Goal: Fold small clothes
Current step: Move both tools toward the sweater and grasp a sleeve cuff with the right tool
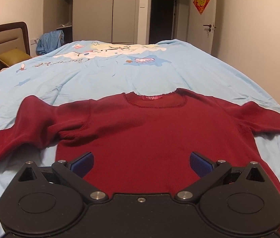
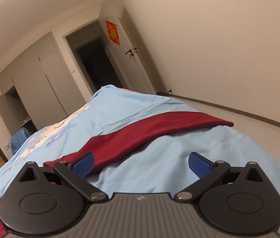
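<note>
the sweater [image 1: 140, 130] lies flat and face up on the bed [image 1: 120, 75], hem near, neckline [image 1: 155, 101] far, so its long axis from hem to collar runs straight away from the left hand-held gripper [image 1: 141, 163]. both sleeves spread out sideways, the left sleeve [image 1: 20, 130] bunched a little at the armpit, the right sleeve [image 1: 259, 119] reaching toward the right edge of the bed.

the left hand-held gripper hangs over the near hem, centred on the body, jaws spread wide with nothing between them. the right hand-held gripper [image 2: 141, 163] sits off to the right of the body, low over bare sheet, jaws equally wide and empty; in its view the right sleeve [image 2: 159, 127] runs diagonally from near left to far right, its cuff [image 2: 227, 123] at the far end.

so the right gripper is the nearer one to that sleeve, which lies ahead and slightly left of it. i judge no fold has started yet; a likely first move is bringing a sleeve in across the body, and each gripper would need to travel outward to its own sleeve's cuff.
</note>
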Available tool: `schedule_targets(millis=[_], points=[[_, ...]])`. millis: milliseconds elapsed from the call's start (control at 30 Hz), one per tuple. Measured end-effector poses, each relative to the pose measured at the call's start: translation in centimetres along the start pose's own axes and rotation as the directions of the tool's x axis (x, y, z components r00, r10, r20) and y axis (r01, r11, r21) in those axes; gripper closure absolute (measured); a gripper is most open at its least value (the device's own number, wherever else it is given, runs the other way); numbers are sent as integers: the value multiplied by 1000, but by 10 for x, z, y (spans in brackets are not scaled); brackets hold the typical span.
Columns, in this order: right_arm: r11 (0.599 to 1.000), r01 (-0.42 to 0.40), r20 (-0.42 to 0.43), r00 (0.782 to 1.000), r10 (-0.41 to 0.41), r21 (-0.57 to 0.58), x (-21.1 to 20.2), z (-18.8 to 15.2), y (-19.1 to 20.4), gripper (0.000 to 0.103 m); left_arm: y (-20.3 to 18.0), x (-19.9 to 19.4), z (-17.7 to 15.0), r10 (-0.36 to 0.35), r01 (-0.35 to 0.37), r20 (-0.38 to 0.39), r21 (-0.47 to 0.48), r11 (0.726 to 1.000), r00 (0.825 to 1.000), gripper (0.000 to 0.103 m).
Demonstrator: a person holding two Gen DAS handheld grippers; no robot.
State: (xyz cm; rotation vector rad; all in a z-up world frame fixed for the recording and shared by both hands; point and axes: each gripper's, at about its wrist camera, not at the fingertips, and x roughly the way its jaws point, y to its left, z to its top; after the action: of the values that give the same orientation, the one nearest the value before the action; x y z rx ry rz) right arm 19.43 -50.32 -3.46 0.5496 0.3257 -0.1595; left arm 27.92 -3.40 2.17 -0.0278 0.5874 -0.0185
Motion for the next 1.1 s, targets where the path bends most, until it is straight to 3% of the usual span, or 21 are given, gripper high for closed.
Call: schedule_targets(millis=[267,467,667,733,833,900,933,1000,1100], points=[[974,75,-71,996,-61,214,77,31,-58,0,-11,67,13,33,-33,-3,-11,999,999,1],[934,113,-57,993,-99,338,119,44,-92,0,-15,89,17,11,-11,-17,5,1000,1000,1],[842,169,-40,984,-173,512,159,49,-127,1,-14,96,17,18,-18,-14,54,998,1000,1],[811,193,-41,978,-205,553,168,51,-137,7,-11,96,18,16,-16,-16,51,999,1000,0],[769,247,-59,963,-264,590,178,50,-144,31,-7,94,20,8,-7,-19,39,999,1000,1],[760,281,-87,954,-286,586,186,50,-147,55,-4,92,22,7,-6,-14,33,999,1000,1],[760,300,-101,949,-299,577,189,50,-147,62,-2,91,23,6,-6,-11,31,1000,1000,0],[767,337,-117,937,-329,546,196,52,-143,87,0,89,26,11,-10,-5,26,1000,1000,1],[817,348,-91,934,-347,460,199,61,-125,95,4,82,30,19,-19,8,22,1000,1000,1]])
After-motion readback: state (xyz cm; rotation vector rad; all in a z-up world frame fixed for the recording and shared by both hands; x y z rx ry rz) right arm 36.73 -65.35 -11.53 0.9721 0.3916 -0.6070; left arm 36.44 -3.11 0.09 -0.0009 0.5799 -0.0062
